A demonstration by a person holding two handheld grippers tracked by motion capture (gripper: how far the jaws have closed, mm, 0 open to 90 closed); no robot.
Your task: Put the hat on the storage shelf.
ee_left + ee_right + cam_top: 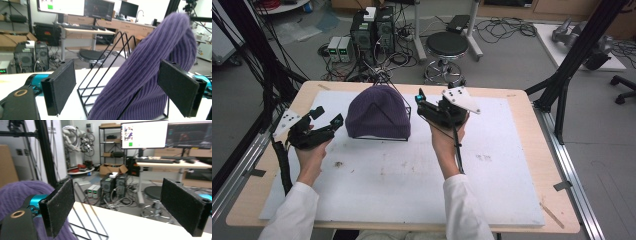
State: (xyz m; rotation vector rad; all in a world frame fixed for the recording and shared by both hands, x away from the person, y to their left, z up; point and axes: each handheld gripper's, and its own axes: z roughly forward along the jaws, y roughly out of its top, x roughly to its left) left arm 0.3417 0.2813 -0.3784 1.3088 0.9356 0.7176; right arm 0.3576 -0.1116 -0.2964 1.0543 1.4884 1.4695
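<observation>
A purple knit hat (377,117) is draped over a black wire rack (383,81) on the white board, toward the back centre. My left gripper (328,116) is held just left of the hat, open, its jaws pointing at it. In the left gripper view the hat (150,62) and the rack (100,75) stand beyond the wide-apart pads (60,87), and nothing is pressed between them. My right gripper (432,100) is held just right of the hat, open and empty. In the right gripper view the hat (15,192) lies at the left behind one jaw.
The white board (492,165) covers most of the wooden table (532,120). Black frame struts (572,65) rise at the right, and cables hang along the left edge. A stool (447,47) and computer towers (372,30) stand on the floor beyond the table.
</observation>
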